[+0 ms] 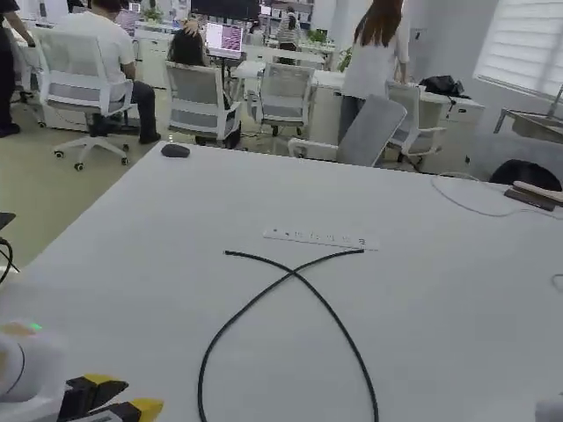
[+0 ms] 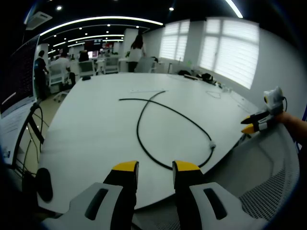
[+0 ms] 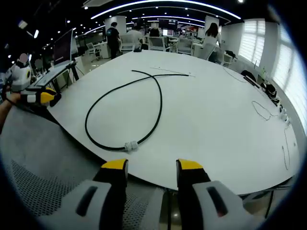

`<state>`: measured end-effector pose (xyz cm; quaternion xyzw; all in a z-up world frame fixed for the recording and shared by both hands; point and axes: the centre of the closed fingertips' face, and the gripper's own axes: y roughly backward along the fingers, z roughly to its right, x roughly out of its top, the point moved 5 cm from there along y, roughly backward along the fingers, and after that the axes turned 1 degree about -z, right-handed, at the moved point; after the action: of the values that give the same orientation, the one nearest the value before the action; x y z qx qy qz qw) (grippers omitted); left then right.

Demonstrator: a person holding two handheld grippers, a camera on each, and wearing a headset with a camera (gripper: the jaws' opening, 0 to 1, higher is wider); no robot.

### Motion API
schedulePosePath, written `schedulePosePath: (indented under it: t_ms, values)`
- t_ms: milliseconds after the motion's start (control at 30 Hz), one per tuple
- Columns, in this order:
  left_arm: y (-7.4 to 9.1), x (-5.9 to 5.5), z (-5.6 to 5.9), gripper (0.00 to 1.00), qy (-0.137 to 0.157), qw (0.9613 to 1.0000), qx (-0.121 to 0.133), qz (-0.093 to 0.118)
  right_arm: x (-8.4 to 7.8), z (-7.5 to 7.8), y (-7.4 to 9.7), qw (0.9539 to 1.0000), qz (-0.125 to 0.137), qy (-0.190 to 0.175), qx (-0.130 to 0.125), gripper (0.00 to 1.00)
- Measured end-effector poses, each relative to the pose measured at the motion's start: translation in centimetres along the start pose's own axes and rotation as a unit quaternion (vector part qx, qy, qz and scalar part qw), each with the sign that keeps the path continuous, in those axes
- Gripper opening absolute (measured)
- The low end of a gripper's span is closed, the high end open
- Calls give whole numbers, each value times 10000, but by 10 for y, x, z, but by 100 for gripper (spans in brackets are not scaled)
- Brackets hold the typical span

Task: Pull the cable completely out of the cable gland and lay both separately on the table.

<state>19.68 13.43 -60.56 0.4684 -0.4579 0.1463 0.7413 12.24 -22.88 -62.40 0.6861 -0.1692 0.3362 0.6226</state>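
A long black cable [image 1: 295, 274] lies on the white table [image 1: 457, 299] in a loop that crosses itself. Its two free ends point to the far side. A small pale cable gland [image 3: 130, 145] sits on the loop's near bend, close to the table's front edge, and the cable runs through the cable gland [image 2: 211, 145]. My left gripper [image 2: 156, 167] is open and empty, held off the front edge short of the loop. It shows at the lower left in the head view as the left gripper [image 1: 123, 397]. My right gripper [image 3: 152, 165] is open and empty, just short of the gland.
A white power strip [image 1: 321, 238] lies beyond the cable ends. A dark mouse [image 1: 175, 150] sits at the far left edge, and a thin white cord [image 1: 475, 207] lies at the far right. Office chairs [image 1: 198, 101] and people stand behind the table.
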Motion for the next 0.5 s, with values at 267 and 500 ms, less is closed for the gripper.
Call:
schedulePosePath:
  t_ms: [267, 500]
  values:
    - [-1, -3, 1, 24, -79, 9998, -14, -181, 3, 0, 0, 9999, 119, -52, 33, 32]
    - [-3, -5, 3, 25, -168, 9995, -80, -253, 2, -1, 0, 9999, 101, 7, 83, 32]
